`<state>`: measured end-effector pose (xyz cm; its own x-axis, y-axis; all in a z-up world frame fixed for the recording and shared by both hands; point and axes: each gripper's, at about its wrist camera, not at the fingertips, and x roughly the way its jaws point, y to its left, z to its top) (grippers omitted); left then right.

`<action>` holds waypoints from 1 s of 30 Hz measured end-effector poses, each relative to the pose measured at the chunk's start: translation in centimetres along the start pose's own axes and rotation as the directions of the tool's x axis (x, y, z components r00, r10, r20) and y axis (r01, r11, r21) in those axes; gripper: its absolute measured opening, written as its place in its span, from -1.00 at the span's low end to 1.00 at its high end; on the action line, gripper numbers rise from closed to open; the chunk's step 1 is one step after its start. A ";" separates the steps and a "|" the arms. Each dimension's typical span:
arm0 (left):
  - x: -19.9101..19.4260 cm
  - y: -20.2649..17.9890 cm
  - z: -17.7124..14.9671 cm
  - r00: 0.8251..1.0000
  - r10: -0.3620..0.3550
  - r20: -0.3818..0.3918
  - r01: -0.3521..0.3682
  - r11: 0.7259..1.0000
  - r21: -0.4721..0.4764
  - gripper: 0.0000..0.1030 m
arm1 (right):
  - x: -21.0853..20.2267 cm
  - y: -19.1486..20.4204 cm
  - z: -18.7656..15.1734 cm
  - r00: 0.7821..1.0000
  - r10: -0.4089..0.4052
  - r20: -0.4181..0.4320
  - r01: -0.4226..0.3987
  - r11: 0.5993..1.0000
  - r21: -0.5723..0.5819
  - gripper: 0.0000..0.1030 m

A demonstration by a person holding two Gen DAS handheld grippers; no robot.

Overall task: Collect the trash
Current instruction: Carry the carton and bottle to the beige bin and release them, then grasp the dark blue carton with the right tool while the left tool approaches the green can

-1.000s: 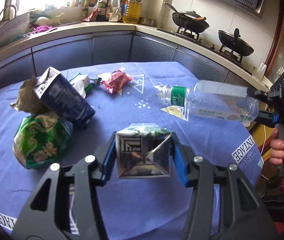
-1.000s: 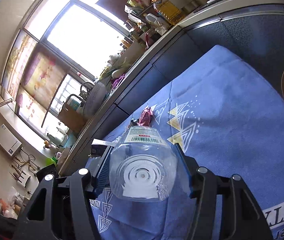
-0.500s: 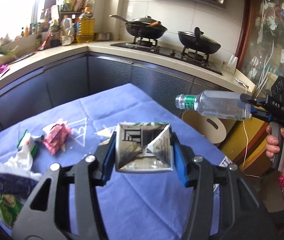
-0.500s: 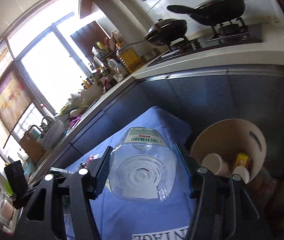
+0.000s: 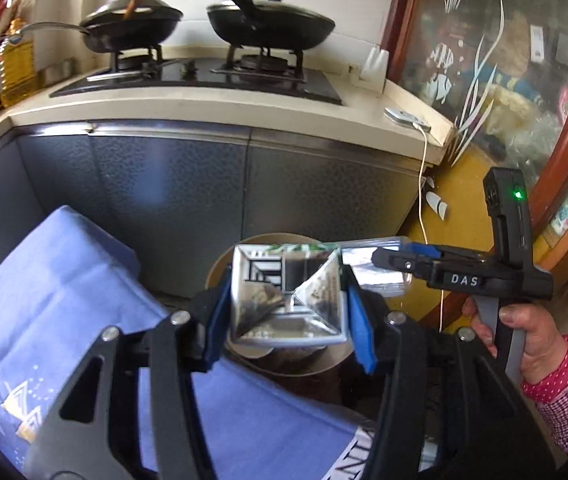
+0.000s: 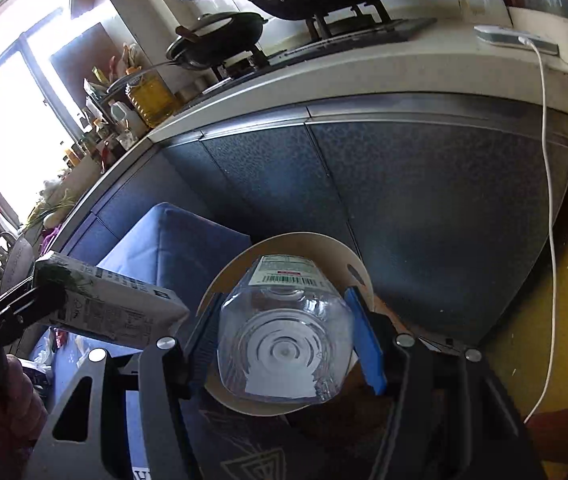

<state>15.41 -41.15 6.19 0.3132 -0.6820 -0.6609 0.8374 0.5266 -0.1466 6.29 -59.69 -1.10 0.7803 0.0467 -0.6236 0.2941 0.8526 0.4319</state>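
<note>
Both grippers hover over the round bin (image 6: 304, 242) for dropping: left gripper (image 5: 288, 306) pinching a drink carton (image 5: 286, 300), right gripper (image 6: 286, 344) pinching a clear plastic bottle (image 6: 284, 344).

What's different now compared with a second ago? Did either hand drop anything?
Nothing was dropped. Both hands swung away from the littered table toward the round bin by the cabinets. The left gripper now holds its carton over the bin; the right gripper brought the clear bottle alongside. Both grips stayed unchanged.
</note>
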 end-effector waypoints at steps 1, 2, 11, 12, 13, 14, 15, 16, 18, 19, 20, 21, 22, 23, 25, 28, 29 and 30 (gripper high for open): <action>1.6 -0.5 0.2 1.000 -0.001 -0.023 0.001 1.000 0.010 -0.04 | 0.7 -0.3 0.0 1.000 0.001 -0.012 -0.001 1.000 0.004 0.17; 2.9 -0.9 0.0 0.999 -0.001 -0.045 0.002 1.000 0.018 -0.04 | 1.4 -0.7 0.0 1.000 0.002 -0.025 -0.002 1.000 0.005 0.17; 10.4 -2.0 -2.6 0.974 0.047 -0.220 -0.036 0.998 0.054 -0.02 | 4.8 -1.5 0.2 0.999 0.036 -0.035 -0.035 0.999 0.024 0.29; 10.3 -2.1 -2.6 0.974 0.056 -0.217 -0.044 0.997 0.060 -0.02 | 4.8 -1.3 0.4 0.999 0.037 -0.030 -0.036 0.999 0.019 0.29; 9.9 -2.0 -2.6 0.976 0.057 -0.212 -0.046 0.997 0.059 0.00 | 4.8 -1.2 0.4 0.999 0.037 -0.025 -0.037 0.999 0.016 0.30; 9.3 -1.8 -2.5 0.978 0.055 -0.201 -0.045 0.998 0.052 0.06 | 4.8 -1.0 0.6 0.999 0.038 -0.021 -0.038 0.999 0.016 0.30; 8.8 -1.6 -2.2 0.982 0.055 -0.182 -0.048 0.998 0.043 0.09 | 4.6 -0.9 0.6 0.999 0.041 -0.015 -0.041 0.999 0.018 0.30; 7.8 -1.3 -1.9 0.986 0.057 -0.158 -0.052 0.998 0.034 0.12 | 4.3 -0.8 0.5 0.999 0.044 -0.006 -0.044 0.999 0.021 0.30; 5.8 -0.5 -1.5 0.992 0.057 -0.114 -0.056 0.998 0.016 0.12 | 3.7 -0.4 0.8 0.999 0.047 0.015 -0.047 0.998 0.030 0.30; 4.6 -0.1 -1.3 0.994 0.058 -0.092 -0.058 0.998 0.005 0.12 | 3.3 -0.2 0.8 0.999 0.048 0.026 -0.048 0.998 0.031 0.30; 3.1 0.4 -1.1 0.996 0.059 -0.068 -0.059 0.998 -0.008 0.12 | 2.6 0.0 0.5 0.998 0.051 0.036 -0.052 0.998 0.027 0.30; 1.8 0.8 -1.2 0.997 0.058 -0.048 -0.059 0.998 -0.021 0.12 | 2.1 0.4 0.5 0.998 0.052 0.046 -0.053 0.998 0.023 0.30; 0.2 1.4 -1.4 0.998 0.058 -0.028 -0.059 0.998 -0.033 0.12 | 1.6 0.9 0.6 0.997 0.052 0.054 -0.053 0.998 0.017 0.30; -1.4 1.9 -1.6 0.998 0.063 -0.005 -0.063 0.997 -0.045 0.12 | 1.1 1.4 0.6 0.997 0.056 0.062 -0.057 0.998 0.010 0.30; -4.5 3.0 -2.1 0.997 0.076 0.032 -0.074 0.995 -0.071 0.12 | 0.0 2.1 0.7 0.994 0.072 0.077 -0.072 0.997 -0.002 0.30; -9.6 5.1 -4.1 0.991 0.101 0.087 -0.089 0.988 -0.123 0.12 | -1.6 4.1 0.5 0.989 0.113 0.098 -0.112 0.994 -0.018 0.30; -11.4 5.9 -5.2 0.988 0.117 0.103 -0.101 0.984 -0.143 0.12 | -2.0 5.0 0.4 0.986 0.130 0.103 -0.128 0.991 -0.027 0.30; -12.9 6.7 -6.2 0.984 0.138 0.113 -0.119 0.980 -0.162 0.12 | -2.4 5.9 0.4 0.983 0.148 0.106 -0.145 0.989 -0.037 0.30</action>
<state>14.16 -25.69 9.16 0.4741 -0.6556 -0.5878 0.7108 0.6790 -0.1840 6.45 -54.96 3.22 0.8694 0.1167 -0.4801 0.1577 0.8554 0.4934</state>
